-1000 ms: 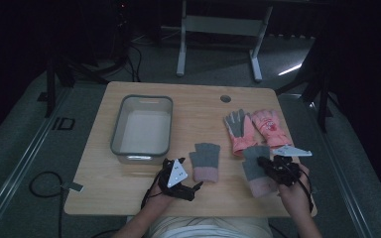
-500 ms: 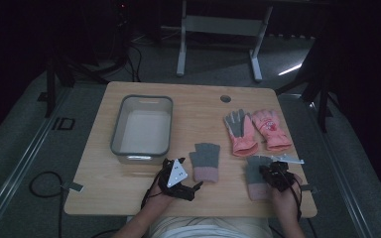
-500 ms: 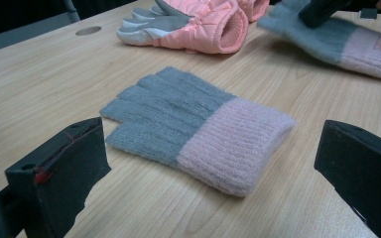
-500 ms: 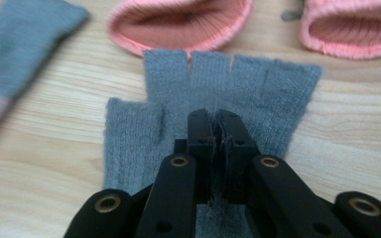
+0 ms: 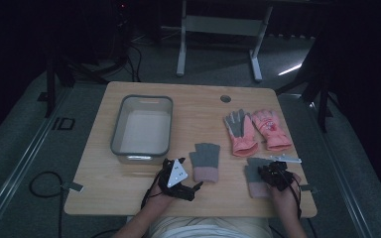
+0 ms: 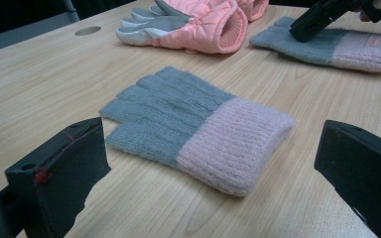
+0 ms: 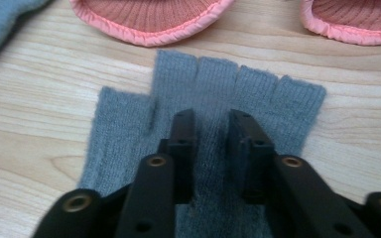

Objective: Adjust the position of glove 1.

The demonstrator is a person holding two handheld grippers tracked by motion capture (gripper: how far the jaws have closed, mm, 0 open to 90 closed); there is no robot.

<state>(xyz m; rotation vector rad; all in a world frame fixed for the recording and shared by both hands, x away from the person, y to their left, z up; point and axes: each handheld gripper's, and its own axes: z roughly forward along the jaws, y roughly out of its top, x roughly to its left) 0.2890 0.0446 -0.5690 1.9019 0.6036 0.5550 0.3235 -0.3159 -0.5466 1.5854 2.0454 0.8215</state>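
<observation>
Beside knit glove, bin, pink gloves

Bin left on table, two glove pairs right.

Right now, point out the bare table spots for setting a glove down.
Free: the strip left of the grey bin, and the far edge around the round hole. Crowded: the right half, with pink gloves and grey knit gloves under both grippers.

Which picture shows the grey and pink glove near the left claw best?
The left gripper view: the knit glove lies whole, close and sharp between its jaws. The high view shows it small; the right gripper view catches just a grey corner.
</observation>
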